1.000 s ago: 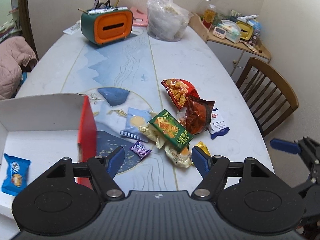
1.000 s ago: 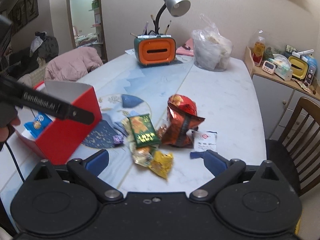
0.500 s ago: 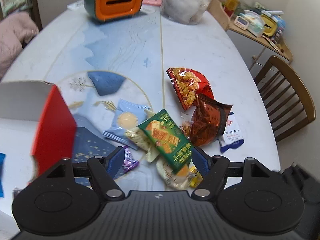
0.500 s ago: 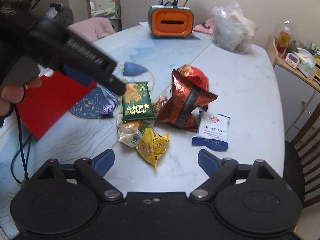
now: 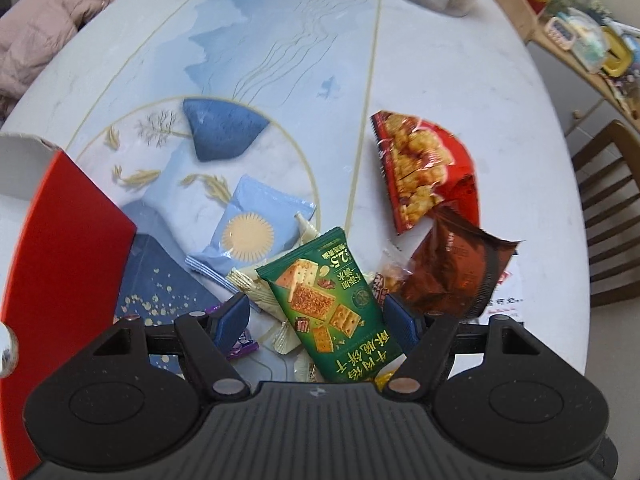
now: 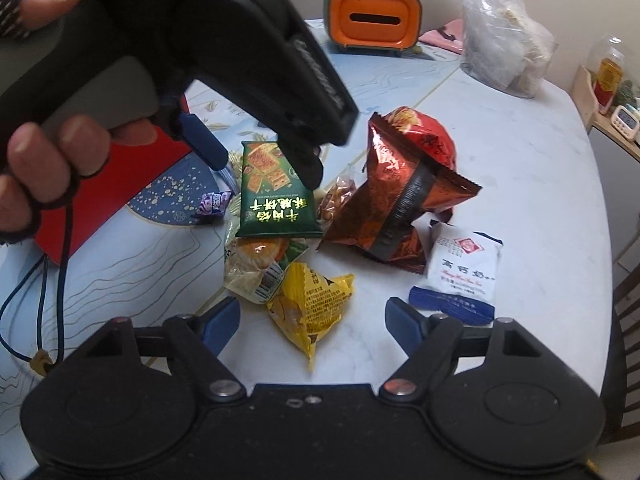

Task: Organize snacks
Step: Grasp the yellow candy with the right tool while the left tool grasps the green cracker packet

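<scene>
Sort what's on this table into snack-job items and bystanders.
Job: green cracker packet, yellow packet, brown foil bag, white milk packet, light blue packet, red box.
Bystanders: orange tissue holder, clear plastic bag, pink jacket, chair.

Snack pile crowds the table's (image 5: 460,80) near middle: green cracker packet (image 5: 332,304) lies atop others, brown foil bag (image 6: 400,200) just right of it, yellow packet (image 6: 308,300) nearest, white milk packet (image 6: 460,272) at right. Red box (image 5: 60,260) walls off the left side. Far half of table lies bare up to orange holder (image 6: 372,20) and plastic bag (image 6: 504,48); bare strip also near the right edge.
</scene>
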`<action>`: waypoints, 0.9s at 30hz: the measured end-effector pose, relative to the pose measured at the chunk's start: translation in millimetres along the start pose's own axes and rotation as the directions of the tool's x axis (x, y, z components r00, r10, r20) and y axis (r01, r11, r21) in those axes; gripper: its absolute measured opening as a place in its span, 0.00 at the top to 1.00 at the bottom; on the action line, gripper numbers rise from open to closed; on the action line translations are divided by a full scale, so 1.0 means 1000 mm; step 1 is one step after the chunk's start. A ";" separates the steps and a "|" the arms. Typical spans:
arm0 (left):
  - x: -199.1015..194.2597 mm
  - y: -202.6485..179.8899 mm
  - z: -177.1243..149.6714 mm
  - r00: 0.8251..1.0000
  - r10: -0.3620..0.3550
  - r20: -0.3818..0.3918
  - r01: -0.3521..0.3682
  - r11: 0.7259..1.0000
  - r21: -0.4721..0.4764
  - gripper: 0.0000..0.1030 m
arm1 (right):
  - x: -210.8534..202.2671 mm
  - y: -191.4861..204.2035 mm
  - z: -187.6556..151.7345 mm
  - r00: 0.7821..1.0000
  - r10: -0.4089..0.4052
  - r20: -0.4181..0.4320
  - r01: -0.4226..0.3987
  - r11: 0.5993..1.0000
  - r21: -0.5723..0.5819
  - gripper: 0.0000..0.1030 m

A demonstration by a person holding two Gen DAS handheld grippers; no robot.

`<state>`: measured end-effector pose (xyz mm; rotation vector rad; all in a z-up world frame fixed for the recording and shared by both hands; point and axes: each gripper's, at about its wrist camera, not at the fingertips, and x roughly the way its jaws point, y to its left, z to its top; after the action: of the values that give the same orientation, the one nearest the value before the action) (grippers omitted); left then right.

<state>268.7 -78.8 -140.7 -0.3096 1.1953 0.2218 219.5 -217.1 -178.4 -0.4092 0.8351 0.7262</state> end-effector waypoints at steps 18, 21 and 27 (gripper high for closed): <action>0.001 -0.001 -0.002 0.999 -0.039 -0.020 0.039 0.999 -0.014 0.53 | 0.013 -0.005 -0.003 1.000 0.008 -0.015 -0.008 0.999 0.034 0.58; -0.004 0.001 -0.003 0.999 -0.052 -0.010 0.052 0.999 -0.012 0.63 | 0.011 -0.003 -0.005 1.000 -0.001 -0.010 0.002 0.999 0.036 0.60; -0.013 0.006 -0.005 0.997 -0.080 0.011 0.080 0.997 -0.015 0.77 | 0.001 -0.001 -0.010 1.000 -0.021 0.001 0.021 0.998 0.053 0.63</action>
<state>257.8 -75.5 -131.2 -0.3688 1.1693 0.1628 215.5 -223.3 -185.2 -0.3690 0.8454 0.6837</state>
